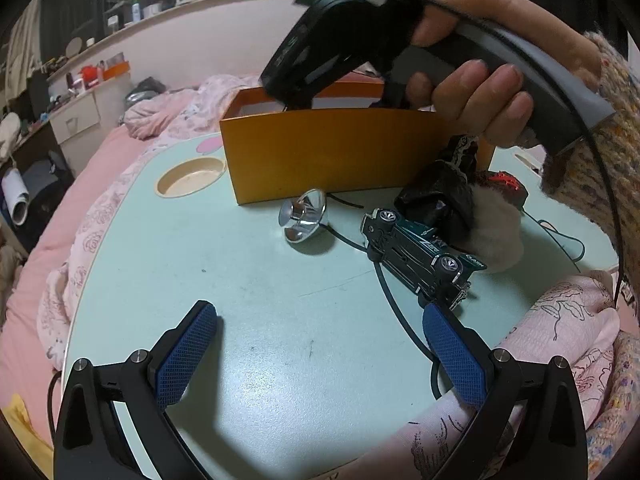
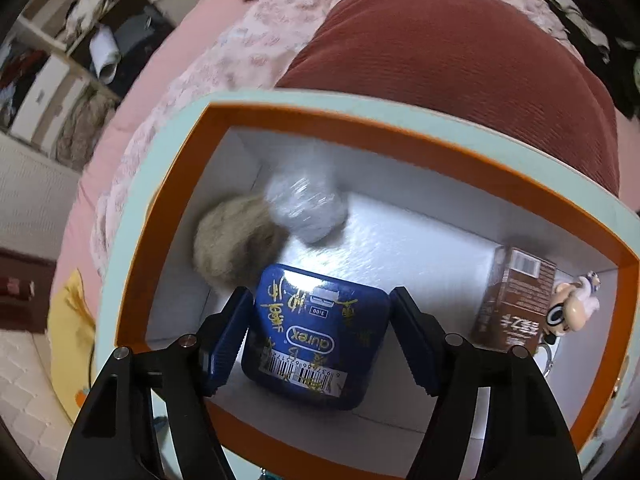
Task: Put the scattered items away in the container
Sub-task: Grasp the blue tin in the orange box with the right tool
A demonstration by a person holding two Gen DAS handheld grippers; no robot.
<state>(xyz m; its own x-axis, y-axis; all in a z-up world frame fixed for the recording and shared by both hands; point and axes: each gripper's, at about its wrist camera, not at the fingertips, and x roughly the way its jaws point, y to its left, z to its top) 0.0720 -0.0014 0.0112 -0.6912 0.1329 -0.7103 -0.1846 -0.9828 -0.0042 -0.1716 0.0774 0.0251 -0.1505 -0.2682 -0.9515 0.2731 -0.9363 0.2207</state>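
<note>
The orange box stands at the back of the pale green table. My left gripper is open and empty, low over the table. A silver reflector cone, a green toy car on its side, a black bag and a fluffy beige pompom lie ahead of it. My right gripper is over the orange box, its jaws on either side of a blue tin. Inside are a fur ball, a clear wrapped lump, a brown carton and a figure keychain.
A round cup recess is sunk in the table left of the box. A black cable runs across the table. Pink bedding surrounds the table, and a red cushion lies behind the box.
</note>
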